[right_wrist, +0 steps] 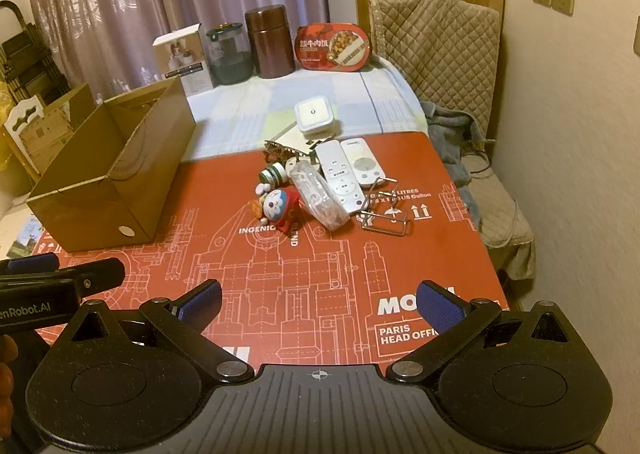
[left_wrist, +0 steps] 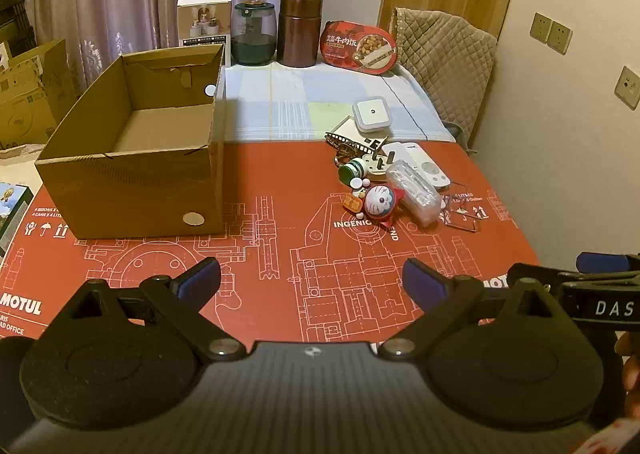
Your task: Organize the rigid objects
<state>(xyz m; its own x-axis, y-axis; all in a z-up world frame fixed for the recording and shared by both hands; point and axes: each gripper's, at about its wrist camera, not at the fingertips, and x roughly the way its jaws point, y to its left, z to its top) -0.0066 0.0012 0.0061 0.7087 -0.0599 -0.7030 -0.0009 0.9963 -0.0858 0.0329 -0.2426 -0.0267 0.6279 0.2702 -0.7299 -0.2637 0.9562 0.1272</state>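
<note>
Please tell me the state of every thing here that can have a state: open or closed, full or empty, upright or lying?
Cardboard box: open on top, empty.
Brown canister: upright, lid on.
White square container: lid on.
Small green bottle: lying on its side.
Left gripper: open, holding nothing.
Right gripper: open, holding nothing.

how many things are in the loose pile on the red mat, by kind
white remotes: 2
cartoon figure: 1
green-capped bottle: 1
clear plastic case: 1
wire stand: 1
white square box: 1
Total: 7 clearly told; a few smaller bits are too jumbled to count.
</note>
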